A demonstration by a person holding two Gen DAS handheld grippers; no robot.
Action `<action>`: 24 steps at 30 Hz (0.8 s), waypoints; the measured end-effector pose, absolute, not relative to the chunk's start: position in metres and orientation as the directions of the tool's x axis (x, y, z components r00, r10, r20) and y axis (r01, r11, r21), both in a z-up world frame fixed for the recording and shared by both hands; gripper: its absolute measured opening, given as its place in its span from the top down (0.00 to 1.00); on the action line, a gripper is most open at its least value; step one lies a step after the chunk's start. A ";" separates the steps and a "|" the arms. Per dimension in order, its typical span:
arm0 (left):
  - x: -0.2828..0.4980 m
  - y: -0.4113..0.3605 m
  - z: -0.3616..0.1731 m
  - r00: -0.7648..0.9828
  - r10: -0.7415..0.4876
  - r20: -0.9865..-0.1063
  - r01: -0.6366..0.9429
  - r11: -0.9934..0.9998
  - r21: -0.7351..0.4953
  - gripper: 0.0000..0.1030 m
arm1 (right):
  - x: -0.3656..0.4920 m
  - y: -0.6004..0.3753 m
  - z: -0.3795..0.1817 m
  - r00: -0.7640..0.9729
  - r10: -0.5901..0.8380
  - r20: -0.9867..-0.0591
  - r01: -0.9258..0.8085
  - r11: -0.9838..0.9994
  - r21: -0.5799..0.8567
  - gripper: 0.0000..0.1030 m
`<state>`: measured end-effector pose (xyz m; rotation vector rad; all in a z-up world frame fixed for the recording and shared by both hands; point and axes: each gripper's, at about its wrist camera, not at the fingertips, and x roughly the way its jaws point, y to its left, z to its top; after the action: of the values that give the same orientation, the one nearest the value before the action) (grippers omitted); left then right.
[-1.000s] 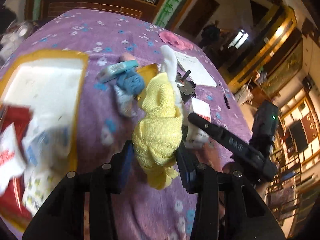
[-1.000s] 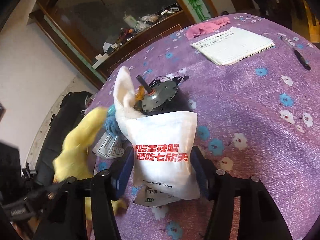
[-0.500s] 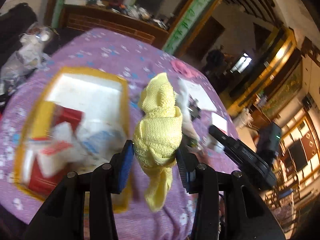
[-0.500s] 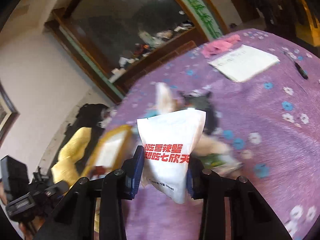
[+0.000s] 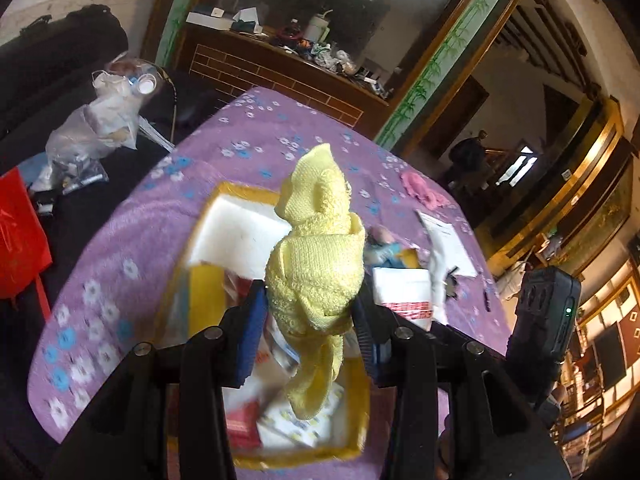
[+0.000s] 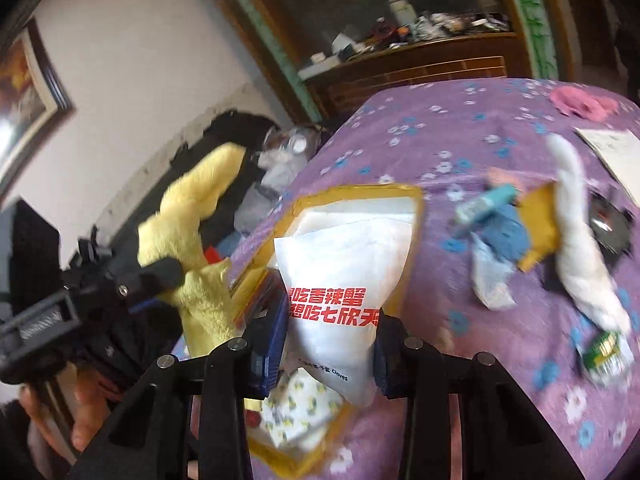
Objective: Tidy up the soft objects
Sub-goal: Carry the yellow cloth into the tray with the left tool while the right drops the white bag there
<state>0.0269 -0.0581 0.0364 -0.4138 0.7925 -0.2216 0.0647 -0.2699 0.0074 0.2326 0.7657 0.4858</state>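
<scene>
My left gripper (image 5: 308,332) is shut on a knotted yellow towel (image 5: 316,256) and holds it above the yellow-rimmed white box (image 5: 236,224). My right gripper (image 6: 328,344) is shut on a white pouch with red Chinese print (image 6: 340,280), also over the box (image 6: 360,208). The pouch shows in the left wrist view (image 5: 404,292), the towel in the right wrist view (image 6: 192,216). The box holds red and white packets (image 5: 280,420). A white cloth (image 6: 576,240) and a blue cloth (image 6: 508,236) lie on the purple tablecloth to the right.
The purple flowered tablecloth (image 5: 120,272) covers a round table. A pink cloth (image 5: 424,192), papers (image 6: 616,152), a black metal disc (image 6: 608,224) and a small green packet (image 6: 604,352) lie right of the box. A clear bag (image 5: 96,128) and red bag (image 5: 20,240) sit off the table's left.
Both grippers have moved left from the pile of cloths to above the box, each carrying its object. The views are higher and look down into the box.
</scene>
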 end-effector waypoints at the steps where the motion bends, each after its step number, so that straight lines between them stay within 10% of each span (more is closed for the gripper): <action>1: 0.031 -0.056 0.035 0.682 -0.339 -0.648 0.040 0.902 -0.430 0.61 | 0.074 -0.262 0.006 0.611 0.490 -0.622 -0.337 0.872 0.355 0.65; 18: 0.095 -0.055 -0.029 0.560 -0.265 -0.785 -0.043 0.937 -0.347 0.58 | 0.135 -0.211 -0.018 0.544 0.414 -0.730 -0.338 0.904 0.261 0.44; 24: 0.076 -0.049 -0.020 0.579 -0.281 -0.765 -0.068 0.919 -0.389 0.38 | 0.120 -0.208 -0.017 0.563 0.429 -0.707 -0.395 0.891 0.226 0.26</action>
<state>0.0759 -0.0495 -0.0204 -0.4019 0.9518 -0.1282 0.1199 -0.2076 -0.0173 0.0441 0.8436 0.4850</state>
